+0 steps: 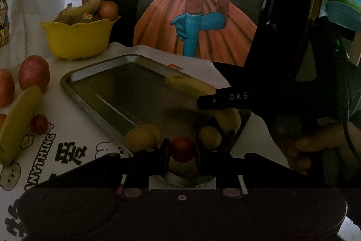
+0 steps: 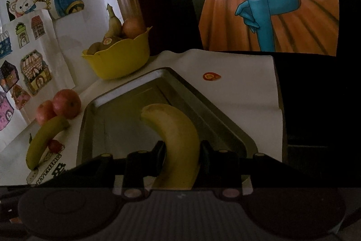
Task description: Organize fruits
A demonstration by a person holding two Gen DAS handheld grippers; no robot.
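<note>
While both grippers carry fruit over the rectangular metal tray (image 2: 216, 119), the step in hand looks like placing. The right gripper (image 2: 181, 157) is clenched on a long yellow banana (image 2: 178, 134), which curves up toward 11 o'clock from between the fingers and hangs over the tray's near end. The left gripper (image 1: 182, 154) grasps a small round red fruit (image 1: 182, 149) between its pads, just above the tray's near rim (image 1: 90, 103). Two small yellow fruits (image 1: 142, 137) sit at 10 and 2 o'clock of that red fruit, apparently inside the tray.

My judgement is that the next move calls for lowering each fruit until it rests on the tray floor, then letting go, the banana on bare metal and the red fruit clear of the yellow ones.

Outward, at 9 o'clock of the tray on the desk, lie a second banana (image 2: 42, 141), two red apples (image 2: 66, 103) and another small red fruit (image 2: 54, 145). A yellow scalloped plastic bowl (image 2: 121, 60) of fruit stands at 11 o'clock.
</note>
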